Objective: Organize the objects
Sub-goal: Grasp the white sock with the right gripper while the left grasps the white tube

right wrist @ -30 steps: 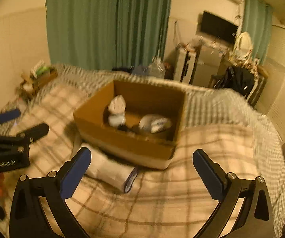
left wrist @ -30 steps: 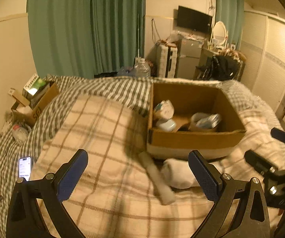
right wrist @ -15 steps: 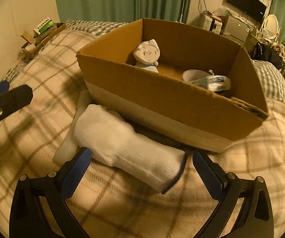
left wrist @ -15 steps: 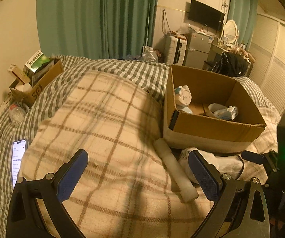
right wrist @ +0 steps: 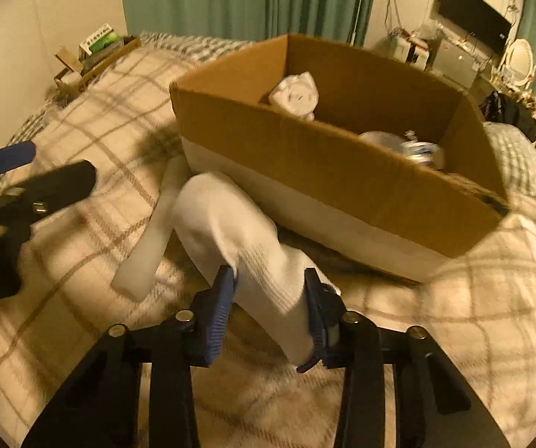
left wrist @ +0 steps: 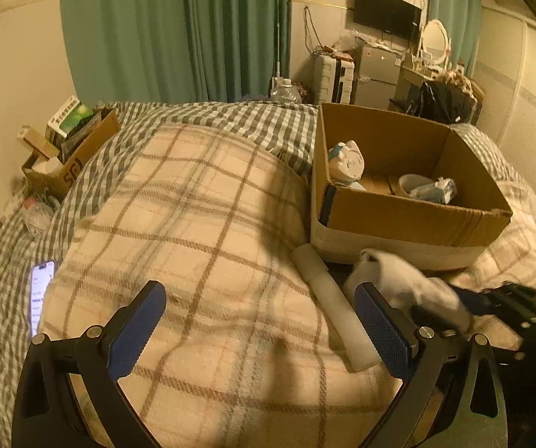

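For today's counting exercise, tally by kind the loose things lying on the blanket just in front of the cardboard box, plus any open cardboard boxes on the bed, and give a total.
White sock, the right gripper closing on it: 1
White foam tube: 1
Open cardboard box: 2, the big one near the sock and a smaller one by the wall
Total: 4
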`<state>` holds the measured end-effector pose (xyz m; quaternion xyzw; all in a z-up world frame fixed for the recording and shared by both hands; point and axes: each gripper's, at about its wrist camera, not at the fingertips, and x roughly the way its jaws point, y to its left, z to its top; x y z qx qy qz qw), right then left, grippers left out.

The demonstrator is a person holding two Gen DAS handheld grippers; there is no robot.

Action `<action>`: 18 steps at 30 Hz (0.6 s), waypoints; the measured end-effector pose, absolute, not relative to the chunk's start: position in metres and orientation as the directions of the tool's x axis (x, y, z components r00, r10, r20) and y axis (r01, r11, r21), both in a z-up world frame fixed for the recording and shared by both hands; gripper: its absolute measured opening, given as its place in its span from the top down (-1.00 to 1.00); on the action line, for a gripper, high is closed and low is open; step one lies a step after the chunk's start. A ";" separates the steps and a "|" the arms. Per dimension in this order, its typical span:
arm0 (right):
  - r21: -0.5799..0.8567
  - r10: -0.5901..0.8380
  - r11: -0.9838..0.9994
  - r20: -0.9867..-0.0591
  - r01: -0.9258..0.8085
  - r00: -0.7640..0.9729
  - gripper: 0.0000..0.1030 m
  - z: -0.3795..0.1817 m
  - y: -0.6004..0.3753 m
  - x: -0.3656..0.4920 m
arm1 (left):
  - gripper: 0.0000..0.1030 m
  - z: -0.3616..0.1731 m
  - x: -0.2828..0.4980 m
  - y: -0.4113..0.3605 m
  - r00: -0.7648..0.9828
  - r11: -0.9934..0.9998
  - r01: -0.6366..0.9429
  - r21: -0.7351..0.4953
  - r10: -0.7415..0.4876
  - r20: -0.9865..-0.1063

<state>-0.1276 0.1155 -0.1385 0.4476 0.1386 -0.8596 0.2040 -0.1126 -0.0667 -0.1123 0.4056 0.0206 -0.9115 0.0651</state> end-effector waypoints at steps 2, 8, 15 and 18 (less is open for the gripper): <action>-0.069 -0.220 -0.880 -0.817 0.470 -0.533 0.44 -0.129 0.125 -0.118 | -1.00 -0.110 -0.112 -0.058 -0.666 -0.992 0.120 0.039 -0.109 -0.738; -0.094 -0.200 -0.902 -0.775 0.422 -0.599 0.64 -0.100 0.153 -0.102 | -0.95 -0.105 -0.118 -0.028 -0.668 -0.997 0.043 0.063 -0.076 -0.740; -0.039 -0.233 -0.918 -0.753 0.396 -0.615 0.64 -0.090 0.178 -0.103 | -0.41 -0.138 -0.149 0.006 -0.579 -0.993 -0.021 0.116 -0.082 -0.811; -0.019 -0.251 -0.917 -0.748 0.398 -0.614 0.64 -0.090 0.177 -0.105 | -0.18 -0.163 -0.157 0.004 -0.512 -0.993 -0.020 0.120 -0.093 -0.854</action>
